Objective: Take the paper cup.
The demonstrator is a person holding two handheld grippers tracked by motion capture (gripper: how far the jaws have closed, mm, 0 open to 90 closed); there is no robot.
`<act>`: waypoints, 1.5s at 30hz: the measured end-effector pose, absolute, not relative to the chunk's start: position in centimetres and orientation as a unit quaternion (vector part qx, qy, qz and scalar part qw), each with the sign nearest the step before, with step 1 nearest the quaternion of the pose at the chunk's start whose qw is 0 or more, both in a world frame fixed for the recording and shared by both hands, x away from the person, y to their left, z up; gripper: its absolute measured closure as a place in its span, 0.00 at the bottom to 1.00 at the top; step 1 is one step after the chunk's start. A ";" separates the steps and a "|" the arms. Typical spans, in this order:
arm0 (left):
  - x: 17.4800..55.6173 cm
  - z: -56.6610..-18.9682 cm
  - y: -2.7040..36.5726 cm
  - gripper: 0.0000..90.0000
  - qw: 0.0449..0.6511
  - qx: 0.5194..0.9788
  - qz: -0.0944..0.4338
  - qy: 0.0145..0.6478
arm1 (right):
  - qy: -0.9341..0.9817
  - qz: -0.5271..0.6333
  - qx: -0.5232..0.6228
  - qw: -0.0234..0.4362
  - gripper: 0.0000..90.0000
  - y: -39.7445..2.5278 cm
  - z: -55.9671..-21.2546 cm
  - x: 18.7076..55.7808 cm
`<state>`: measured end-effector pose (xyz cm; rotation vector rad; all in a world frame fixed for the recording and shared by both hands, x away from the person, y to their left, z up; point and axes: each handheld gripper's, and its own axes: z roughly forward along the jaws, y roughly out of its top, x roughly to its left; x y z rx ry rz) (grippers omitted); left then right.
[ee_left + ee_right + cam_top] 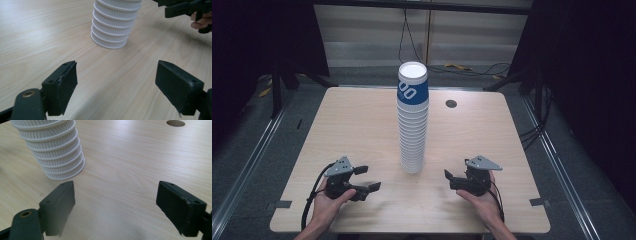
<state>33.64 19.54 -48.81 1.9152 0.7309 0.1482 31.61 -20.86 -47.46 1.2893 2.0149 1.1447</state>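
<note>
Standing between both wide-open grippers: cup stack (413,120), apparently untouched.

Two hand-held black grippers, bare forearms

The left gripper (364,180) and right gripper (448,179) each carry a grey three-cornered plate on top, blocky black jaws with small screw holes, a brass-coloured pivot ring and a trailing black cable.

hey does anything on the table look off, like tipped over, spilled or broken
Nothing stands out. The stack of cups stands upside down on the table, whole, with no spill. The left gripper and right gripper flank it, open and apart from it.
</note>
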 end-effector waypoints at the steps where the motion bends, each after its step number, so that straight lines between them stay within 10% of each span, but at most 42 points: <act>1: 33.6 -48.8 19.5 0.20 0.515 0.799 0.062 0.305 | 0.736 0.423 0.471 0.239 0.19 -20.9 -47.4 31.6; 45: 33.6 -49.0 18.7 0.19 0.514 0.811 0.036 0.276 | 0.765 0.499 0.363 0.186 0.25 -20.4 -39.0 32.0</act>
